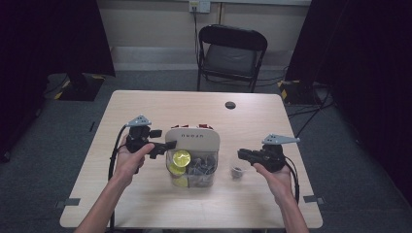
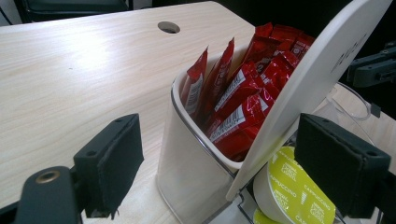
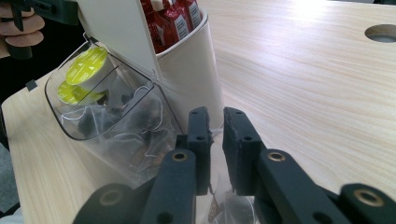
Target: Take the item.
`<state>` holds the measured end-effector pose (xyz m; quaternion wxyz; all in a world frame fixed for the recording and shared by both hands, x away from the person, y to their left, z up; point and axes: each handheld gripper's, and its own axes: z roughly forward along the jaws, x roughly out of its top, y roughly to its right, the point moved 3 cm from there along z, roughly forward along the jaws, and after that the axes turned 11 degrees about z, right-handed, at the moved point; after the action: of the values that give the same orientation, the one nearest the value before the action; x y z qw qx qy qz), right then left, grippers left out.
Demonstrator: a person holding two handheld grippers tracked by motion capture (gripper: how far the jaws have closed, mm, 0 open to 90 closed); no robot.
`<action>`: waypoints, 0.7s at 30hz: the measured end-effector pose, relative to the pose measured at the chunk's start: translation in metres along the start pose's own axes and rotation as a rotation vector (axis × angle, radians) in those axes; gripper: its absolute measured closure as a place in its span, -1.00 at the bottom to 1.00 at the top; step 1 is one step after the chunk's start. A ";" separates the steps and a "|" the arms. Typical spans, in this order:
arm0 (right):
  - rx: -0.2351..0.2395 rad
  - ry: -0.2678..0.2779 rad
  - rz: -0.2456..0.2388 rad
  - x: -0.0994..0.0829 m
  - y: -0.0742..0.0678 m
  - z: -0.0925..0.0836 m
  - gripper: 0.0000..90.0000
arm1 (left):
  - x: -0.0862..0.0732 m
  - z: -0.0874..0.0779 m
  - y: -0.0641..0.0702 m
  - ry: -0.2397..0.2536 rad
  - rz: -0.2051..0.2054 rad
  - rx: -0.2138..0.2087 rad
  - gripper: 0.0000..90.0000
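A person seated at a pale wooden table [image 1: 145, 109] works two hand-held grippers on either side of a white caddy [image 1: 193, 140], which stands near the table's middle. The caddy's rear compartment is packed with red sachets [image 2: 243, 100] standing on end; its clear front bin [image 3: 79, 126] holds yellow-lidded coffee capsules [image 1: 181, 157] and see-through tea bags [image 1: 201, 165]. The left gripper [image 1: 167, 144], just left of the caddy, has its jaws spread wide with nothing pressed between them, one pad near a capsule at the bin's edge. The right gripper [image 1: 241, 154] hovers to the right of the caddy, its jaws parted by only a narrow gap and gripping nothing. A loose tea bag [image 1: 236, 171] lies on the table just right of the caddy, below the right gripper's tips. Behind the caddy, a black folding chair [image 1: 232, 53] stands beyond the table's far edge.
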<state>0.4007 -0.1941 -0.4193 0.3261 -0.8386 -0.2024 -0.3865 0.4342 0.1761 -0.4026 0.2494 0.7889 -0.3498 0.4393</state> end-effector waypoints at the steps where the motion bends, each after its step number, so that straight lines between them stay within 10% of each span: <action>1: 0.001 0.001 0.002 0.000 0.000 0.000 0.78 | 0.000 0.000 0.000 -0.001 0.000 -0.001 -0.66; 21: -0.057 0.028 0.027 -0.006 0.010 -0.024 0.49 | -0.002 0.000 -0.001 0.001 -0.006 -0.010 -0.66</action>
<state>0.3903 -0.2190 -0.4164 0.3100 -0.8447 -0.1754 -0.3995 0.4347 0.1770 -0.4042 0.2547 0.7886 -0.3496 0.4371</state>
